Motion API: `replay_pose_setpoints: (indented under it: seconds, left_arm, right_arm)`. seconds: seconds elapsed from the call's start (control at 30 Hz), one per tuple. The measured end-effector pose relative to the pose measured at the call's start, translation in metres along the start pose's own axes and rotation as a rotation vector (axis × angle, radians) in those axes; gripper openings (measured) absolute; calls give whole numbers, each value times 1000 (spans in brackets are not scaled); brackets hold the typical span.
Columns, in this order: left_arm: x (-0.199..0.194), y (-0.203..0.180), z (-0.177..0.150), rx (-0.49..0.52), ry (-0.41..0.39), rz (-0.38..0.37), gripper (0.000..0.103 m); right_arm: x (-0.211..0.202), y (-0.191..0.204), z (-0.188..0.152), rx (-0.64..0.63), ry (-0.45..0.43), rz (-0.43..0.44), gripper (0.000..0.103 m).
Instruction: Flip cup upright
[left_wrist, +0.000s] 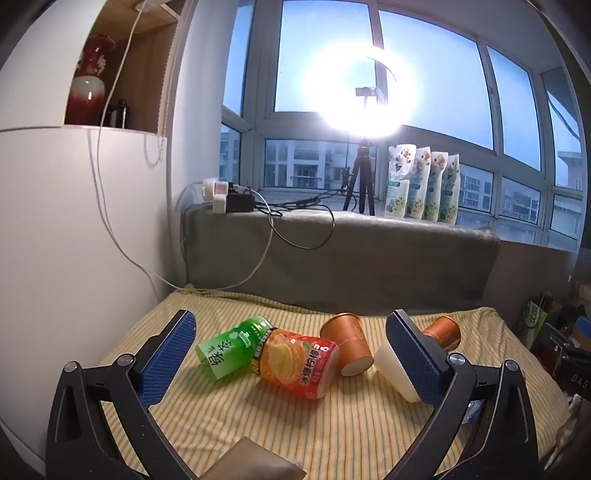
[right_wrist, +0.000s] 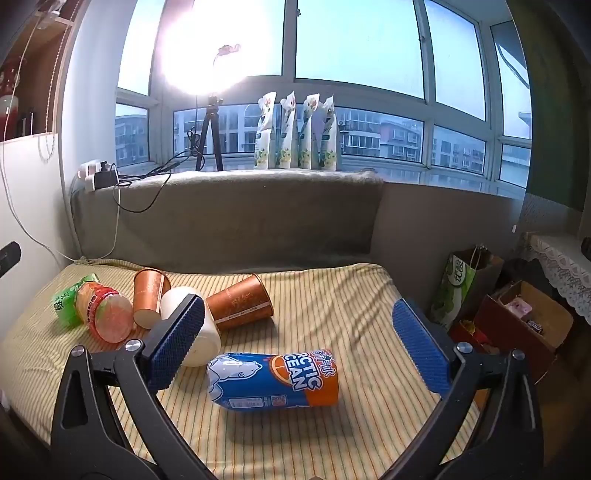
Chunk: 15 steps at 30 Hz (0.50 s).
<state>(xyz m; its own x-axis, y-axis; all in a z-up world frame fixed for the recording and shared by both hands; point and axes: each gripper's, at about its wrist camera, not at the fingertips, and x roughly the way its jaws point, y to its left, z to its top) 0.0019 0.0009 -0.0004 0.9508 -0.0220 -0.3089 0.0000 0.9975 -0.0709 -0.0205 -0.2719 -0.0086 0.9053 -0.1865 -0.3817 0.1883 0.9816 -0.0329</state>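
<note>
1. Nothing is upright yet, as far as I can judge: every cup on the striped cloth (right_wrist: 332, 295) lies on its side, so the flipping is all still ahead.

2. Left gripper (left_wrist: 291, 352) is spread wide and holds nothing; the green cup (left_wrist: 225, 349) and the red-orange cup (left_wrist: 295, 362) lie between its fingers in that view, toward the cloth's left edge.

3. Right gripper (right_wrist: 299, 345) is just as wide open and empty, with the blue Arctic Ocean cup (right_wrist: 273, 380) lying crosswise between its fingers, nearest the front edge (my guess is that one goes first).

4. Toward the back edge lie two brown paper cups (right_wrist: 240, 306), and a white cup (right_wrist: 201, 343) sits partly hidden behind the right gripper's left finger.

5. Bedding-like and soft, the cloth may let a stood cup wobble.

6. Behind it runs a grey padded ledge (right_wrist: 258, 218) below a wide window, carrying a glaring ring light on a tripod (right_wrist: 210, 133), four refill pouches (right_wrist: 295, 133) and a power strip (right_wrist: 96, 173).
</note>
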Motion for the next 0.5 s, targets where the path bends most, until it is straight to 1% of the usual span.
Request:
replay_pose_setpoints:
  seconds: [0.13, 0.17, 0.27, 0.5]
  left_arm:
    - [1, 3, 0, 5, 11, 1, 102]
    - [-1, 0, -1, 20, 6, 6, 102]
    - [1, 0, -6, 14, 1, 7, 102]
    - [-1, -3, -6, 22, -8, 10, 102]
  right_arm:
    - [0, 0, 0, 7, 7, 1, 103]
    - [1, 1, 0, 6, 7, 1, 103]
    - [0, 1, -1, 3, 3, 1, 103]
    - [0, 1, -1, 0, 4, 2, 103]
